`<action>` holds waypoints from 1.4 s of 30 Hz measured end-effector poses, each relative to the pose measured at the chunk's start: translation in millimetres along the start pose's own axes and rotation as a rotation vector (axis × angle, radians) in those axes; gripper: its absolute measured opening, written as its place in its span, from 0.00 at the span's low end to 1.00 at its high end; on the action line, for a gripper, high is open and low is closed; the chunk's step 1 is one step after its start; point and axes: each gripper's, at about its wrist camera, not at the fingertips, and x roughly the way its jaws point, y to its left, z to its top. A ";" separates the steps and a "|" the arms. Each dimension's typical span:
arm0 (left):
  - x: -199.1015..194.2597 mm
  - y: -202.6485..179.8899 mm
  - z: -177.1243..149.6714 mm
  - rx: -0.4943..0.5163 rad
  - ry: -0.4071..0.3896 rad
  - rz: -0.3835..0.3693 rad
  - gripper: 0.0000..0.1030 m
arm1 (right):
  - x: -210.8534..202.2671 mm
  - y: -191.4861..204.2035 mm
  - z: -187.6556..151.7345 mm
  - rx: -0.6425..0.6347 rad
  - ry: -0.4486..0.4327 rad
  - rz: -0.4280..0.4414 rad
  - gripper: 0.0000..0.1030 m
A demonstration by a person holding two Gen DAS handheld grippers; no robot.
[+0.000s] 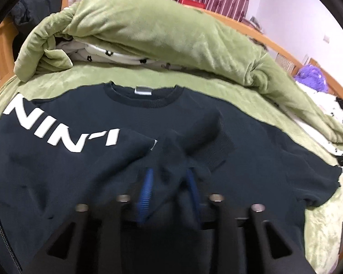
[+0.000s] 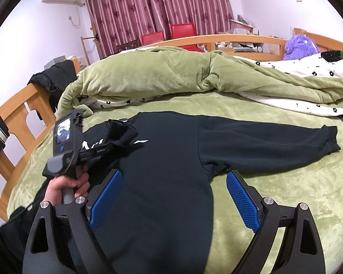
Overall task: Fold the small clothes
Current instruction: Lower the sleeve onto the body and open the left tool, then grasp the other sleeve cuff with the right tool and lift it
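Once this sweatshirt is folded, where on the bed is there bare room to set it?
Bare green blanket lies below the outstretched sleeve, and a narrower strip runs between the sweatshirt collar and the rolled quilt. The far side is crowded by that quilt and the flowered sheet.
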 end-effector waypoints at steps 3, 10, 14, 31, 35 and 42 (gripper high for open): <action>-30.4 14.3 -2.7 -0.003 -0.084 0.009 0.76 | 8.0 8.4 4.5 0.008 0.011 0.016 0.89; -78.8 71.3 -8.8 0.004 -0.115 0.093 0.76 | 29.4 52.7 4.9 -0.064 0.030 0.038 0.89; -98.2 108.5 -20.5 -0.019 -0.145 0.166 0.76 | 41.5 79.7 0.9 -0.117 0.044 0.053 0.76; -90.6 232.3 -40.8 -0.166 -0.085 0.177 0.76 | 102.2 128.6 -15.9 -0.129 0.147 0.083 0.29; -84.1 236.6 -36.7 -0.157 -0.098 0.181 0.76 | 126.8 129.1 -6.3 -0.094 0.175 0.086 0.47; -74.7 232.5 -29.0 -0.108 -0.130 0.205 0.76 | 192.1 128.4 23.6 0.013 0.199 0.087 0.53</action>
